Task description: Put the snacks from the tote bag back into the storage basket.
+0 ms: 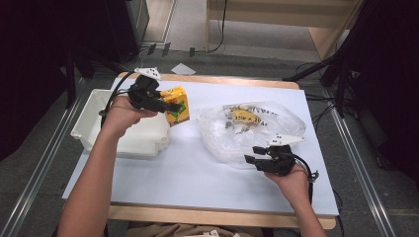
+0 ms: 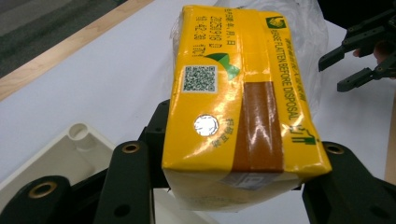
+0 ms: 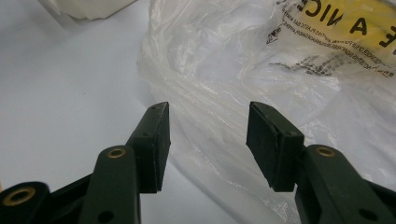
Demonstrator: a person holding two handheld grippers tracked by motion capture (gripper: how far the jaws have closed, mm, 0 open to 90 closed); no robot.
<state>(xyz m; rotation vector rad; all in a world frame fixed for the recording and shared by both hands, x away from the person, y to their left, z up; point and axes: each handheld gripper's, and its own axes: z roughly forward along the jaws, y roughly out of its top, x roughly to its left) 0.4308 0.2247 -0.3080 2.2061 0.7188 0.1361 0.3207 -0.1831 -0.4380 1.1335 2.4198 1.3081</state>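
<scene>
Yellow carton (image 1: 178, 105): hanging upper left of centre in the high view, beside the white bin (image 1: 94, 106)
Left gripper (image 1: 165, 105): pinching the yellow carton
Right gripper (image 1: 252, 154): jaws standing spread, empty, facing the plastic bag (image 1: 252, 131) at lower right

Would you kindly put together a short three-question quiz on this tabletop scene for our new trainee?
1. True or false: the left gripper is clamped on the yellow carton.
2. What lies just ahead of the right gripper: A) a metal bowl, B) the clear plastic bag, C) a red towel?
3. Fill in: the white ____ sits at the table's left edge.

Key:
1. True; the carton sits between its jaws.
2. B; its jaws stand open with nothing between them.
3. Bin.
</scene>
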